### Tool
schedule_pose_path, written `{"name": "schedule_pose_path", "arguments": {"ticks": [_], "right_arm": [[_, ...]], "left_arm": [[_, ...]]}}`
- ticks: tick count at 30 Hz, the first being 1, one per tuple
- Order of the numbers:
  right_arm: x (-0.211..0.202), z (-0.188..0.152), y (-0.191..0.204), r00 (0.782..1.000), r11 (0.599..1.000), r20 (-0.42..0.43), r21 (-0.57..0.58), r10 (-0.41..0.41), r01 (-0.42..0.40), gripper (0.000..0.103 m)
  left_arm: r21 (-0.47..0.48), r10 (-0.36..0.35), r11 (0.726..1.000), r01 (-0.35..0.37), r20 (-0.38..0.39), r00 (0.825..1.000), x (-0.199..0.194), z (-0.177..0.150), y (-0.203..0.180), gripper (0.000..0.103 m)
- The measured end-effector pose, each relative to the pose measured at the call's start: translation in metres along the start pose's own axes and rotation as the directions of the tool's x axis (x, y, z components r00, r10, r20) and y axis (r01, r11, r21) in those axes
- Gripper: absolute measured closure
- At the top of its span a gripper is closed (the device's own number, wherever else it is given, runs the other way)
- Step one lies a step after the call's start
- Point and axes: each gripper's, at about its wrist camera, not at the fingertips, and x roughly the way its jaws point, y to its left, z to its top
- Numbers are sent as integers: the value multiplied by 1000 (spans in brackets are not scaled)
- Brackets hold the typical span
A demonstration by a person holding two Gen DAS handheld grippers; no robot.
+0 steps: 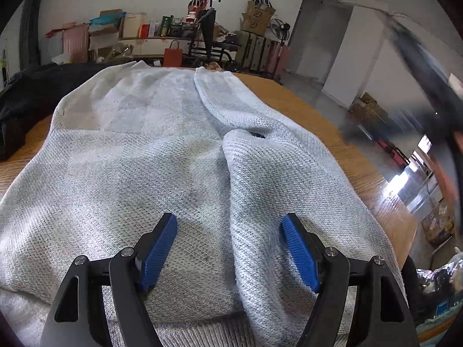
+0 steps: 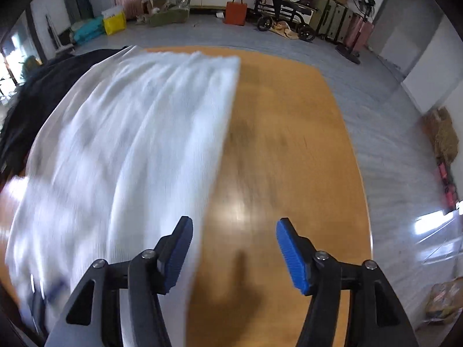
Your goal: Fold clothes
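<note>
Grey-white knit sweater (image 1: pixel 150 156) lies spread on the wooden counter (image 1: pixel 292 98), with one sleeve (image 1: pixel 277 179) folded in over its right side. Brown boxes (image 1: pixel 257 14) stacked by the far wall carry a round "SF" mark; no other writing can be read. The left gripper (image 1: pixel 228 248) hangs low over the near end of the sweater, its blue-padded jaws wide apart and holding nothing. The right gripper (image 2: pixel 234 251) has its jaws spread too, one finger over the sweater's (image 2: pixel 130 144) right edge and the other over bare wood (image 2: pixel 283 150). Only the right view shows that wide bare strip of counter beside the sweater and the floor (image 2: pixel 390 144) past the counter's edge, though it is blurry. Only the left view shows the folded sleeve clearly. Dark cloth (image 1: pixel 31 101) is heaped at the left side, touching the sweater.
</note>
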Motion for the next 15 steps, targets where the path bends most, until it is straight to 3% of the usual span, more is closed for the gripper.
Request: {"name": "schedule_pose_path", "arguments": {"ticks": [6,11,13,15], "right_arm": [[-25,-127,-20,986,980,72,127,147,-156,38],[-34,-170,-1,971,971,151,122,187,-206,38],[-40,-180,6,959,961,177,124,223,-246,38],[-49,-191,7,950,955,194,121,244,-270,37]], "left_arm": [[-55,-5,998,-3,-143,990,1,18,2,27],[-148,-60,989,26,-233,971,-3,28,6,31],[-142,-61,990,26,-254,965,-2,29,0,34],[-119,-45,993,13,-270,962,0,29,-9,44]]}}
